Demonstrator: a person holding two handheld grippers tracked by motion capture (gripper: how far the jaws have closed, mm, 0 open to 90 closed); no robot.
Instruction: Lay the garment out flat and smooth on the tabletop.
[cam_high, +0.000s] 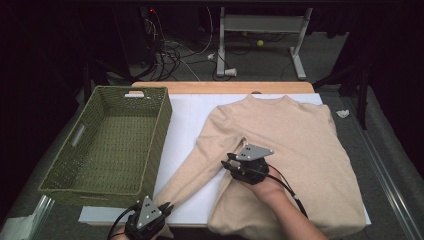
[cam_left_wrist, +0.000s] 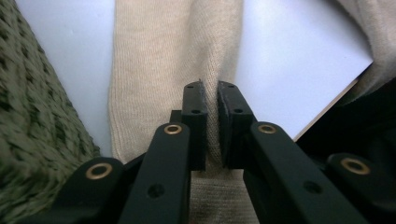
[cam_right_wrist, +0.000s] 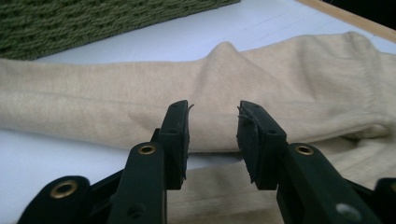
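beige knit sweater (cam_high: 295, 150) lies flat on the white sheet (cam_high: 187, 120) that covers my table, neck toward the far edge, one long sleeve (cam_high: 195, 170) running diagonally down toward the near left corner. my left gripper (cam_high: 167, 206) sits at the cuff end of that sleeve by the near table edge; in the left gripper view (cam_left_wrist: 211, 93) its jaws are pressed nearly together with a fold of the sleeve fabric (cam_left_wrist: 163, 70) pinched between the pads. my right gripper (cam_high: 229, 162) is over the spot where the sleeve meets the body of the sweater, my hand (cam_high: 267, 189) behind it; in the right gripper view (cam_right_wrist: 214, 116) its jaws stand apart with a clear gap, hovering just in front of the sleeve (cam_right_wrist: 116, 107) and gripping nothing, the fabric not pressed by either pad.

woven green basket (cam_high: 60, 165) stands on the left side of the table, just beside the sleeve, its near right corner close to my left gripper. i can see its woven floor and cut-out handles in the end walls, with nothing lying inside it. its green weave (cam_left_wrist: 32, 116) fills the left edge of the left gripper view
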